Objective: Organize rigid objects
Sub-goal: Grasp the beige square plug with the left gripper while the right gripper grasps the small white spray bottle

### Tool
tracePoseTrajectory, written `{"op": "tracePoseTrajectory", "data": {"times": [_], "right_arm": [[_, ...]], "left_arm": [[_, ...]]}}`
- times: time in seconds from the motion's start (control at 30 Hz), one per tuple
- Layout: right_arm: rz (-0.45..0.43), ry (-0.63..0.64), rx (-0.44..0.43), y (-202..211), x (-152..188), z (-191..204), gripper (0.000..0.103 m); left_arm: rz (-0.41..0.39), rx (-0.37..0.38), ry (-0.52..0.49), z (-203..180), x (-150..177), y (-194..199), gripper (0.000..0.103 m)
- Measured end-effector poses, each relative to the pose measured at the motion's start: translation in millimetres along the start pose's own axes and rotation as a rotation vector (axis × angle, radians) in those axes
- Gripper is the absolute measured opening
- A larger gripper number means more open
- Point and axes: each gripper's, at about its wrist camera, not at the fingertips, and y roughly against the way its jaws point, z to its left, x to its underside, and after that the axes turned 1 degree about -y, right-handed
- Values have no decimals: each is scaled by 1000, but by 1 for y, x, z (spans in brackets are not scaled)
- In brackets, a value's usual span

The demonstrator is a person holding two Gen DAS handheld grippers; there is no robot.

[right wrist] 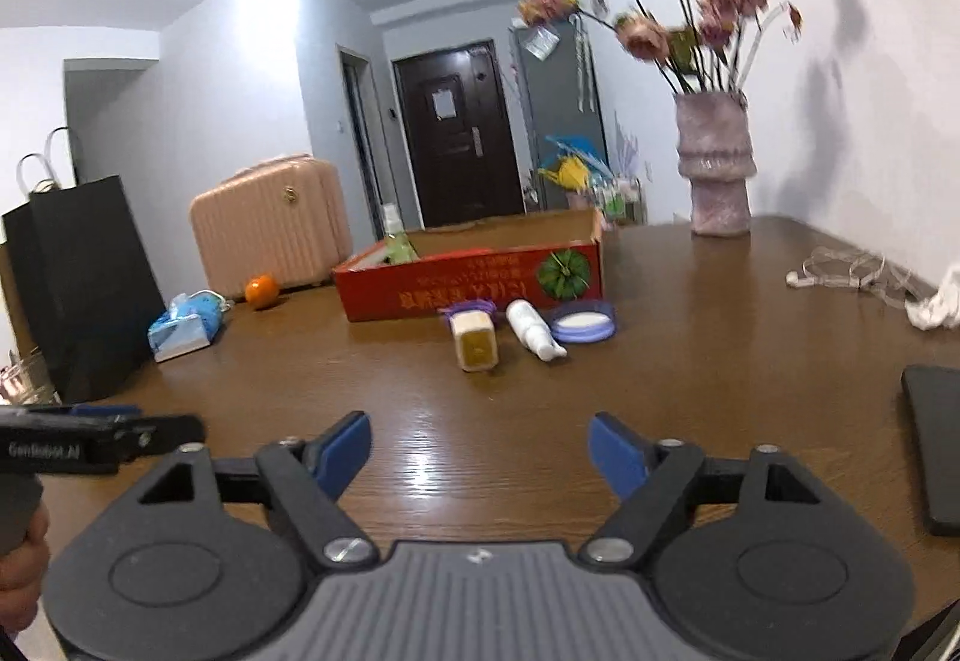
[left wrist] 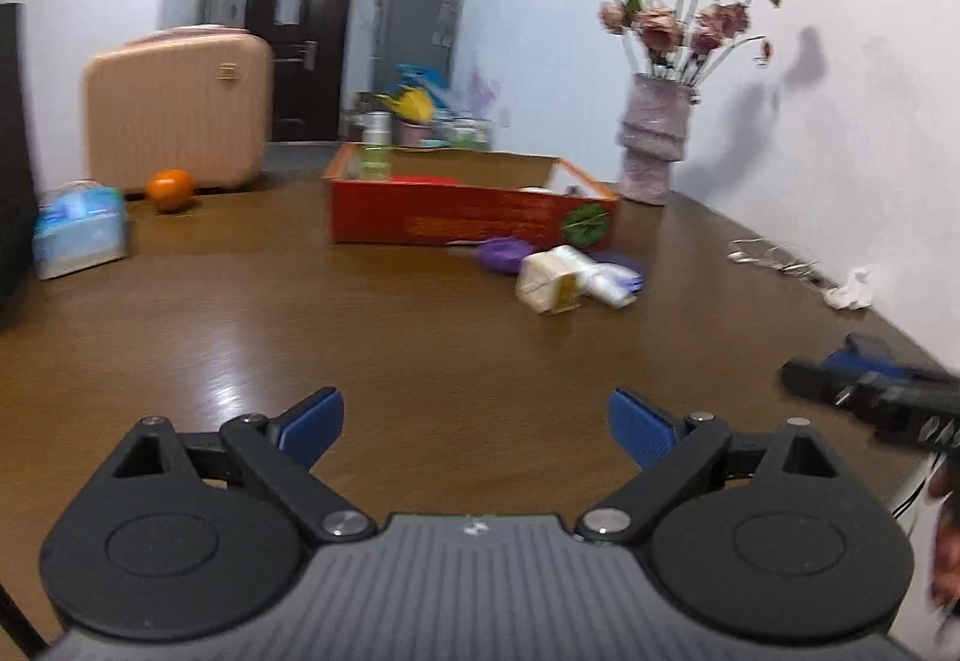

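Red cardboard box (right wrist: 474,289) sits mid-table; just before its front wall lie a small carton (right wrist: 477,343), white bottle (right wrist: 534,334) and round lid (right wrist: 583,322). Left gripper (left wrist: 477,424) and right gripper (right wrist: 477,454), both spread and empty, should approach low, squaring on one item.

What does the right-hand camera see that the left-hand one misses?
Only the right wrist view shows the black paper bag and the dark flat slab at the table's right edge. Only the left wrist view shows the yellow-topped cabinet. Both show the red box, the vase, the orange, the pink suitcase and the small containers before the box.
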Motion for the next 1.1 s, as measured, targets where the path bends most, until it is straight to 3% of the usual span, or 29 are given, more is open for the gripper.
{"op": "tracePoseTrajectory", "data": {"times": [0.1,0.3,0.43,0.53,0.6,0.63,0.67,0.7,0.83,0.9,1.1], "right_arm": [[33,-13,-2,-24,-10,-15,58],[73,-8,25,-86,-42,-41,47],[128,19,37,-138,-59,-56,47],[189,66,23,-171,-63,-58,47],[214,85,6,-189,-64,-57,47],[231,95,0,-199,-64,-56,47],[240,104,-1,-206,-63,-53,47],[252,110,-3,-213,-63,-51,47],[265,137,-16,-239,-62,-45,44],[252,165,9,-245,-61,-40,25],[249,191,-51,-216,-48,-15,23]], "left_arm": [[-7,17,-50,-21,-20,-38,97],[27,21,-80,-50,-53,-136,89],[64,39,-75,-58,-66,-194,86],[87,21,-67,-59,-70,-226,73],[100,8,-45,-56,-69,-241,49],[106,9,-29,-53,-68,-246,47],[112,18,-16,-49,-67,-249,44],[113,21,-18,-47,-66,-248,33],[105,11,-65,-37,-64,-226,32],[100,3,-65,-27,-61,-208,32],[77,-77,-100,-5,-35,-140,32]]}}
